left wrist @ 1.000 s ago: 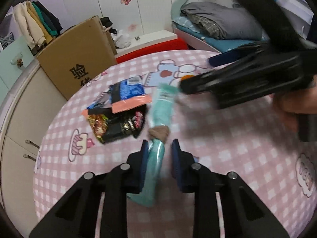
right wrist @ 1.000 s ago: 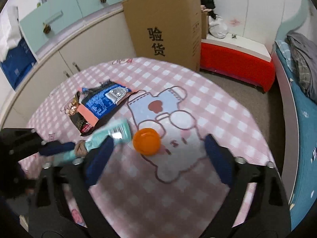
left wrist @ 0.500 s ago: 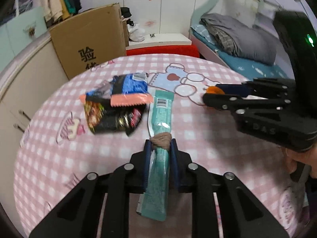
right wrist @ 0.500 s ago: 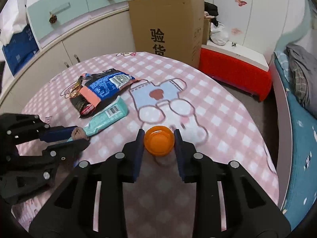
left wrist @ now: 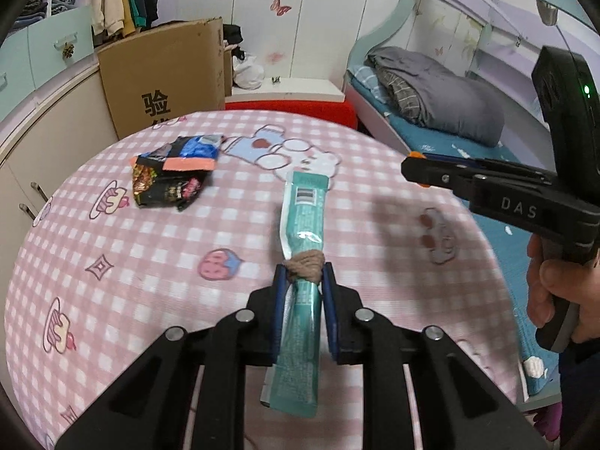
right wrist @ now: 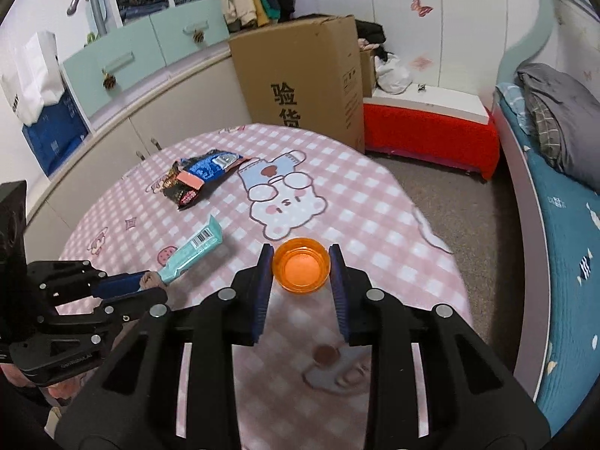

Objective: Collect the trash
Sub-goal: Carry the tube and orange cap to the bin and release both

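Observation:
My left gripper [left wrist: 303, 277] is shut on a teal wrapper [left wrist: 304, 210] tied with brown string, held above the pink checked table [left wrist: 150, 255]. It also shows in the right wrist view [right wrist: 150, 285] with the teal wrapper [right wrist: 198, 243]. My right gripper [right wrist: 302, 262] is shut on a small orange cup [right wrist: 301, 270], lifted over the table's near right part; it shows in the left wrist view [left wrist: 412, 167]. Several crumpled snack bags [left wrist: 172, 180] lie on the far left of the table, also in the right wrist view [right wrist: 202, 176].
A large cardboard box [right wrist: 300, 78] stands behind the table. A red bench [right wrist: 431, 131] and a bed [left wrist: 431, 93] are to the right. Cabinets [right wrist: 123, 75] curve along the left. The table [right wrist: 375, 202] drops to carpet on its right edge.
Both grippers closed, the left on the teal wrapper and the right on the orange cup. Both have lifted their items and pulled back toward the near edge.

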The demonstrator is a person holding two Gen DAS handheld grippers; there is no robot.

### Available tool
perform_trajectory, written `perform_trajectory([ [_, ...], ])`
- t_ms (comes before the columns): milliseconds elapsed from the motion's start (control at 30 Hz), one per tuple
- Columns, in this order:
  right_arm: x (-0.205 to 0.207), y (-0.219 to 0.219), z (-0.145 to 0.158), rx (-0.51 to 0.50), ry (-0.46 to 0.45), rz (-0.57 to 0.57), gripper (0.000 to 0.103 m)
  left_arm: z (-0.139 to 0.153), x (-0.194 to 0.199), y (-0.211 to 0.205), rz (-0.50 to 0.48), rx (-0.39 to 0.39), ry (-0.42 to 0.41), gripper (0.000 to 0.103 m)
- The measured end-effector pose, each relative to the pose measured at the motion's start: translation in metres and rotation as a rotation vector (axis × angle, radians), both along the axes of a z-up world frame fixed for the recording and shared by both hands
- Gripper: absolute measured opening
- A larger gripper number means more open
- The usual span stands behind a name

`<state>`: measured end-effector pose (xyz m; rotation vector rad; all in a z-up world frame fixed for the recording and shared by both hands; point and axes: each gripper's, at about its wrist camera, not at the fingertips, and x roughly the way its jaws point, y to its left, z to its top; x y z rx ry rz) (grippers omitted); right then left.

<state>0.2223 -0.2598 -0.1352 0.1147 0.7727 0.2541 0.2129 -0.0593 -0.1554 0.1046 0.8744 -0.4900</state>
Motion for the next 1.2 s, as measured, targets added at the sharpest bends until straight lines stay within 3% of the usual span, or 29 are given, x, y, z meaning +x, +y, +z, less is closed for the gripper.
perform_trajectory([
  [433,-0.055,-0.081,0.031,0.127,-0.101,-0.1,0.029,0.042,-0.032,-0.04,-0.02,-0.067,-0.072,0.018],
  [700,-0.092,-0.143,0.031,0.168,-0.132,-0.206,0.029,0.05,-0.052,-0.086,-0.086,-0.089,-0.081,0.018],
  [1000,-0.139,-0.216,-0.001,0.204,-0.085,-0.363,0.029,0.035,-0.088,-0.156,-0.234,-0.113,-0.036,0.018],
  [1200,-0.163,-0.262,-0.064,0.285,0.032,-0.469,0.029,0.002,-0.107,-0.218,-0.346,-0.075,0.045,0.018],
])
